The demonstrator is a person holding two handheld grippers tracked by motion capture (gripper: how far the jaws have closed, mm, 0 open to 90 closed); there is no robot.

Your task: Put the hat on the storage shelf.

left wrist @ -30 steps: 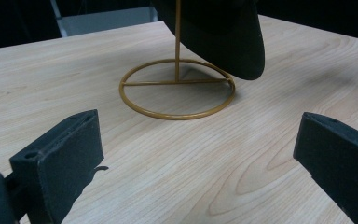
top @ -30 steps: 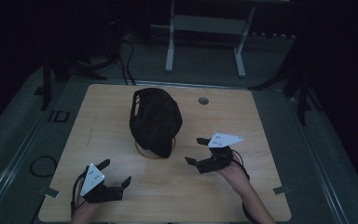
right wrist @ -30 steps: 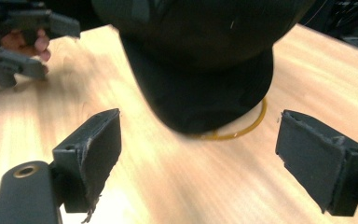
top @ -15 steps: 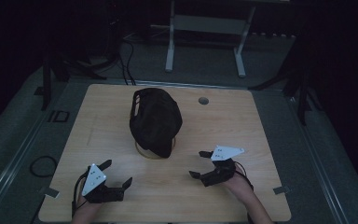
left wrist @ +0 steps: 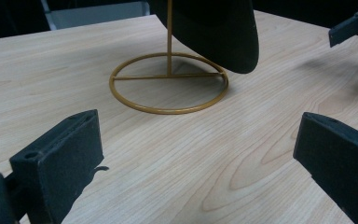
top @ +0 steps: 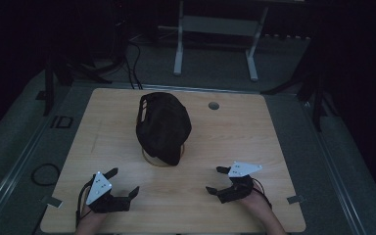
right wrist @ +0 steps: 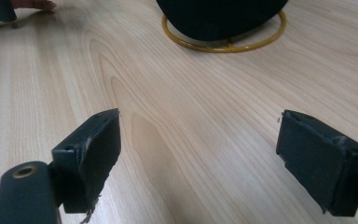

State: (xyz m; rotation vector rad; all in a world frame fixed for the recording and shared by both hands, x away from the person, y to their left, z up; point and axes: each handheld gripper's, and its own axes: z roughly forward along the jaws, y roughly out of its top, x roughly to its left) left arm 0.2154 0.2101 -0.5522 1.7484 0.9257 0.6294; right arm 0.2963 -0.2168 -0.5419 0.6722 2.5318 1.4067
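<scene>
Both sets of jaws stand wide apart with nothing between them. The right gripper (top: 216,179) lies low near the desk's near right corner, its hand (top: 254,201) behind it at the near edge. A second ago it was further in, close beside the black cap (top: 162,125); it has since drawn back toward the person and a little to the right. The left gripper (top: 123,182) sits near the near left corner, open too, and has hardly shifted over that second.

The cap rests on a thin gold wire stand (left wrist: 169,83) in the middle of the desk, a little toward the far edge, with its brim drooping over the ring base on the near side. In the left gripper view the brim tip hangs just above the ring, though the dim light makes it hard to say whether it touches.

With the right gripper pulled clear and both grippers empty, the cap looks settled on its stand. My reading is that the placing is done, or a fresh approach has not begun.
</scene>
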